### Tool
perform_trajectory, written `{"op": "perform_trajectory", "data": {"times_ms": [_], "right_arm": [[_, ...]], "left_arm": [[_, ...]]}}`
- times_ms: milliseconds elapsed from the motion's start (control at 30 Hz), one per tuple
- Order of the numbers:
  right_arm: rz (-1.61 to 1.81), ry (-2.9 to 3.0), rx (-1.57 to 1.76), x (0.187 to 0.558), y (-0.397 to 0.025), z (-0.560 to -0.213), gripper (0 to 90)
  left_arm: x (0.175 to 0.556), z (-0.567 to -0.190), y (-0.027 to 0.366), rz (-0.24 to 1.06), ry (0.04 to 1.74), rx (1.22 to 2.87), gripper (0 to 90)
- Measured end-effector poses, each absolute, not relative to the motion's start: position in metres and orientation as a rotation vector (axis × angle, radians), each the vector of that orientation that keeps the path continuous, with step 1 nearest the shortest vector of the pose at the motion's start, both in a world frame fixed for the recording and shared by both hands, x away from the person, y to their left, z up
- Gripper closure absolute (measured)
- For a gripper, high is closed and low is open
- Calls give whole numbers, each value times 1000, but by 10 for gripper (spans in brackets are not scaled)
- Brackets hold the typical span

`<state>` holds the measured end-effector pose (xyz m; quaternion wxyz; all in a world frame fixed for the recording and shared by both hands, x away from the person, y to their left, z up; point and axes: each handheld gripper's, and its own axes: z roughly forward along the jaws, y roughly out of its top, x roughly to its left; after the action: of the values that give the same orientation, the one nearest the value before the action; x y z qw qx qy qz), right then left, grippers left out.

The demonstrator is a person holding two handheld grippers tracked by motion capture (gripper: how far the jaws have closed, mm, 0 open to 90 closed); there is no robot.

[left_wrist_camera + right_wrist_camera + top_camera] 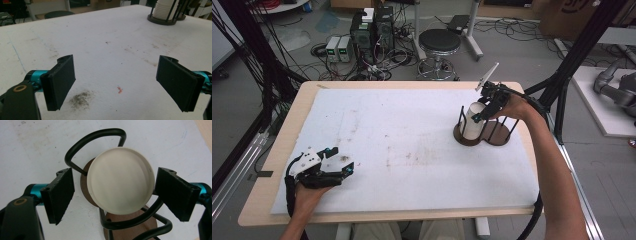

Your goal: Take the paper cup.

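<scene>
Over the rack at the far right of the table, my right gripper hangs jaws spread, straddling the top of the white cup stack. Neither pad touches yet; the right-hand one is near the rim, the left-hand one has more gap. The stack sits upright inside the black wire posts on the round brown base.

Plan for the grab, as I judge it: centre the jaws on the rim first, so closing doesn't shove the stack against a post. Drop just below the lip, keep the pads clear of the wires, close gently since thin cups will likely deform. Then lift straight up so nothing snags on the posts.

Left gripper rests near the front left edge of the white mat, jaws wide, nothing between them.
</scene>
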<state>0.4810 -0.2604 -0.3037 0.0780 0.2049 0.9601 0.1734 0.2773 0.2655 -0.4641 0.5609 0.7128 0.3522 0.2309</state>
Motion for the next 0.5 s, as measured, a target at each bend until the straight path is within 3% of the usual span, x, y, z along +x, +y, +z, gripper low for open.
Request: {"op": "perform_trajectory", "data": {"times_ms": [267,300,500], "right_arm": [[500,2869,629,483,-260,-305,210],[506,2861,633,483,-261,-304,264],[495,2872,630,484,-262,-304,342]], "left_arm": [[277,-464,266,548,826,1682,155],[277,-464,266,548,826,1683,155],[277,-464,266,547,829,1682,155]]}}
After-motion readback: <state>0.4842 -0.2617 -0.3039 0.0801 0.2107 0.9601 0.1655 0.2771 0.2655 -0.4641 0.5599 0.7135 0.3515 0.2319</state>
